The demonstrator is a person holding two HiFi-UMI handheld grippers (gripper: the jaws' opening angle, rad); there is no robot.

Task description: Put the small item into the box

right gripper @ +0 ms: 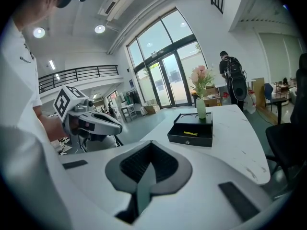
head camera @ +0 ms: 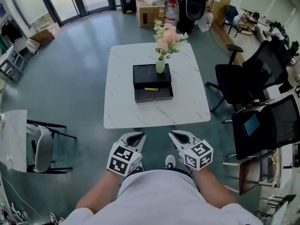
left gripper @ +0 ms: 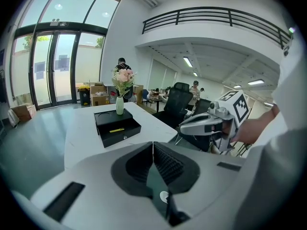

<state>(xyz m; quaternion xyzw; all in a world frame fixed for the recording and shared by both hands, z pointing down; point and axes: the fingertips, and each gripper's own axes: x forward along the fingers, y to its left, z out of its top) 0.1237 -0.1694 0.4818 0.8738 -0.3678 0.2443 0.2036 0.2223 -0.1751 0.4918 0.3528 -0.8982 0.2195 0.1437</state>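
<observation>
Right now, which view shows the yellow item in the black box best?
The head view: it looks down into the open drawer, so the yellow item lies fully visible. Both gripper views show it only as a small streak from a low angle.

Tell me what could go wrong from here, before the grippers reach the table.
1. The pale vase of pink flowers stands on the black box, right behind its open drawer; a nudge may tip it.
2. The slim yellow item lies flat in that drawer; jaws may strike the drawer walls or lose it.
3. The left gripper and right gripper are both shut and must open first.
</observation>
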